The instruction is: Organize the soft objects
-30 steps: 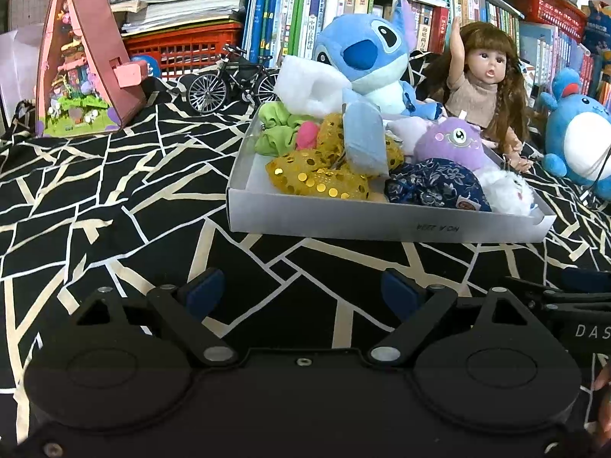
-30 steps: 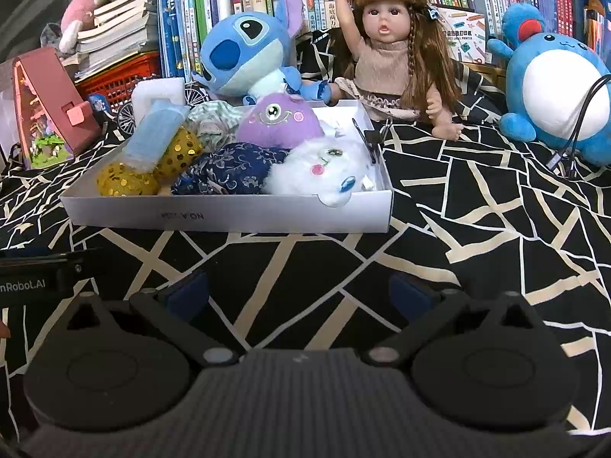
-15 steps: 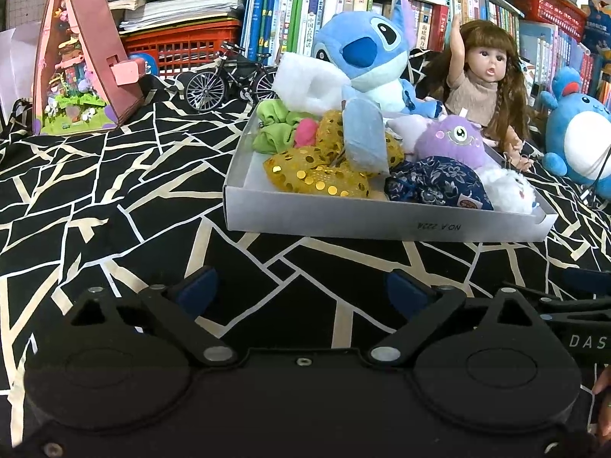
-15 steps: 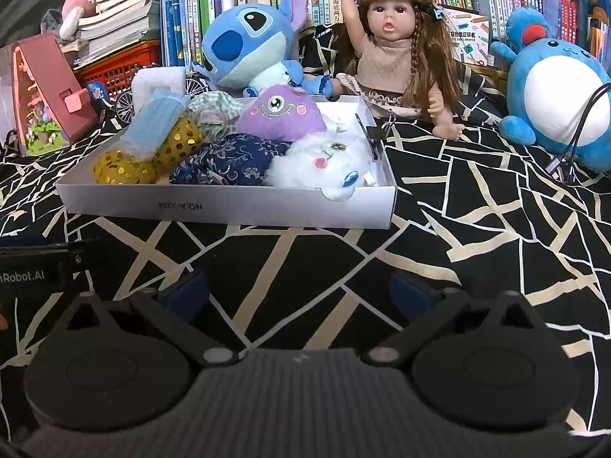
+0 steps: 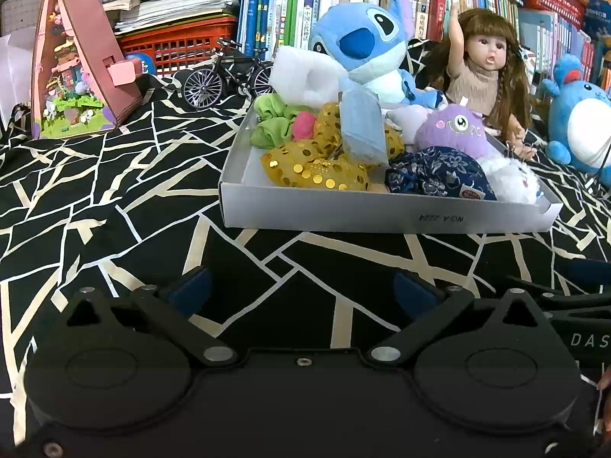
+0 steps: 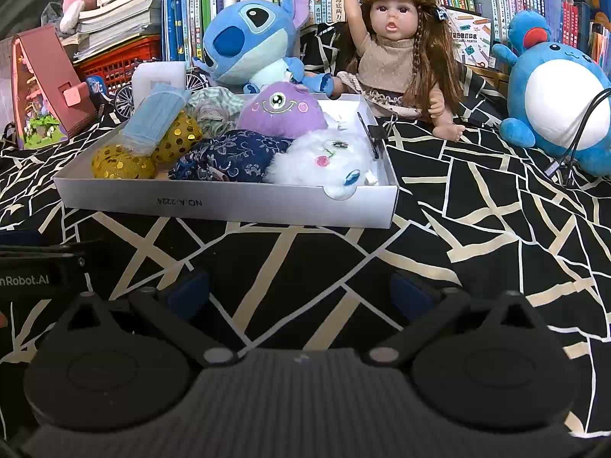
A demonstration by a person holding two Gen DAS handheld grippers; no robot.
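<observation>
A shallow white box (image 5: 382, 217) (image 6: 229, 202) sits on the black patterned cloth and holds several soft things: gold sequined fabric (image 5: 317, 168), a blue face mask (image 5: 361, 129), a green scrunchie (image 5: 273, 126), a purple one-eyed plush (image 6: 280, 110), a navy floral pouch (image 6: 233, 156) and a white fluffy plush (image 6: 328, 160). My left gripper (image 5: 301, 286) hovers over the cloth in front of the box; its jaws are opening, with nothing between them. Beside it, my right gripper (image 6: 299, 288) is also short of the box, open and empty.
Behind the box are a blue Stitch plush (image 5: 362, 45), a long-haired doll (image 6: 393, 49), a round blue plush (image 6: 553, 103) with a cable (image 6: 573, 145), a model bicycle (image 5: 225, 76), a pink toy house (image 5: 76, 68), a red basket (image 5: 179, 45) and bookshelves.
The left gripper's jaws have spread wider apart. Both hands have stayed where they were, and the box and its contents have not moved.
</observation>
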